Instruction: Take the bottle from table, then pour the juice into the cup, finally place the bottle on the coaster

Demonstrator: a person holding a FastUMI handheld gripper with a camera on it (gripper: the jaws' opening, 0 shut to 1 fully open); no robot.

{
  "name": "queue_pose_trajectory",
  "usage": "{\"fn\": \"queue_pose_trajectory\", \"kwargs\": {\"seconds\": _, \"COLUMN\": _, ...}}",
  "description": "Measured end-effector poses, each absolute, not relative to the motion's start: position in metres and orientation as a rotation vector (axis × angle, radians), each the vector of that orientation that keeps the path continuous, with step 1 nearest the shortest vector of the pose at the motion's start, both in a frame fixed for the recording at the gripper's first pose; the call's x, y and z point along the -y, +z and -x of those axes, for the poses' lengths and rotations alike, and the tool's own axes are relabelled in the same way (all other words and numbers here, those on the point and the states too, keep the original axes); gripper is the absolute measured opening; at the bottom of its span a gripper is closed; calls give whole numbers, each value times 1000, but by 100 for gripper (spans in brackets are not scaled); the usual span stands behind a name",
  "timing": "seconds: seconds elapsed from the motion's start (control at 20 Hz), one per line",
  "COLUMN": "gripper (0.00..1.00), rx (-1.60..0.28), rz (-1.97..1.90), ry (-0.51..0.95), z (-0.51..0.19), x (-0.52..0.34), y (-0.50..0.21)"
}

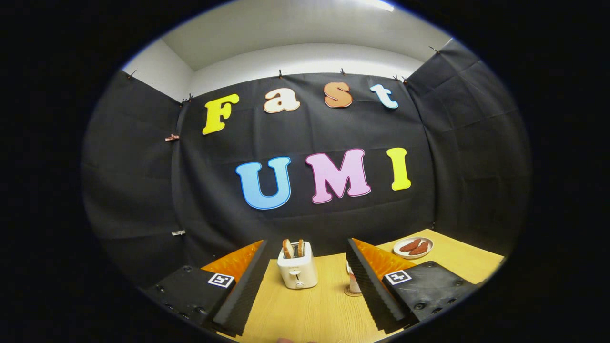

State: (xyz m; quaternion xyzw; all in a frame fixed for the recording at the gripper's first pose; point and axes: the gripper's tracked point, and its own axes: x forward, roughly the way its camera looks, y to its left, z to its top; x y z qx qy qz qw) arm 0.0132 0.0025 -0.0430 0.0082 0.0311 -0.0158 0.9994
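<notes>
My gripper (307, 241) is open and held above the wooden table (310, 309), with nothing between its fingers. Just inside the right finger (376, 286), a small pale container (353, 282) stands upright on a round brown coaster (351, 293). That finger hides most of it, so I cannot tell whether it is the bottle or the cup. The container is apart from both fingers, lower down and a little ahead.
A white toaster (298, 270) with two bread slices in its slots stands on the table ahead, between the fingers. Beyond the right finger, a white plate (412, 247) with two sausages sits near the table's far right corner. Black cloth walls close the booth.
</notes>
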Motion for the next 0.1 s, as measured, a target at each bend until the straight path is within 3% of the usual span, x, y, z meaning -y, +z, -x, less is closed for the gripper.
{"fn": "queue_pose_trajectory", "kwargs": {"seconds": 0.1, "gripper": 98, "rx": -79, "rz": 13, "ry": -22, "z": -14, "x": -3, "y": -48}}
